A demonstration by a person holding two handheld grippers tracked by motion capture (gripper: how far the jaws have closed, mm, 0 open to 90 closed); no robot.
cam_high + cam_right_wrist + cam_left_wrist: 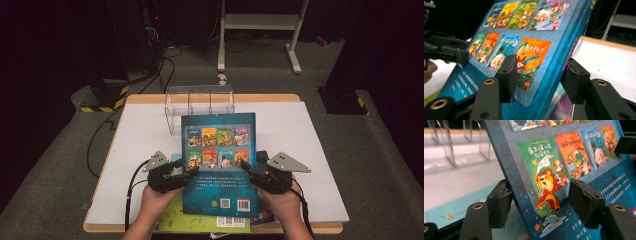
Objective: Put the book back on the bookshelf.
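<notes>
While the blue picture book (218, 165) is raised off the white tabletop (310, 150) with its back cover facing up, a gripper holds it at each side edge. In the high view the left gripper (189, 172) meets the book's left edge and the right gripper (246, 167) its right edge, both about halfway along the cover, and the person's hands come in from the near edge of the table. In the left gripper view the book's edge stands between the two black jaws, one pad lying on the printed cover beside a green thumbnail and the other behind the book; whether both pads press on it cannot be told. In the right gripper view one pad lies on the cover over the orange thumbnail, while the other jaw stands just clear of the spine side, so a firm pinch cannot be told there either. The cover carries two rows of small book pictures, Chinese text below them and a barcode near the bottom. Beneath the raised book, a green book (200, 217) and other books lie flat near the table's near edge. Behind it, a clear acrylic book rack (200, 102) stands toward the far edge of the table.
</notes>
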